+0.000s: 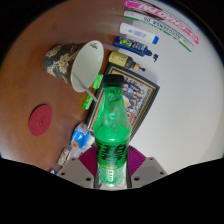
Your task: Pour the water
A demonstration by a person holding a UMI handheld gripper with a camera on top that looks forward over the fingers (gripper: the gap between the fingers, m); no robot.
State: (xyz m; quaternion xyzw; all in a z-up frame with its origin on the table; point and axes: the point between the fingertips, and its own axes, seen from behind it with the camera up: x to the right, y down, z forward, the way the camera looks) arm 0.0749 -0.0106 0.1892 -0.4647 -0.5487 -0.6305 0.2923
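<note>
A green plastic bottle [112, 128] with a green cap and a dark label stands upright between my fingers, and my gripper [112, 168] is shut on its lower part, the magenta pads [92, 160] pressing it from both sides. Beyond the bottle, a white cup [88, 63] with a patterned sleeve lies tilted on the brown table [40, 90], its mouth turned toward the bottle. The bottle's base is hidden between the fingers.
A red round coaster [41, 119] lies to the left. A framed picture or tray [143, 95] sits behind the bottle. Markers, tubes and a small dark bottle [125, 60] lie beyond on a white surface [185, 90]. Small items [75, 140] lie left of the fingers.
</note>
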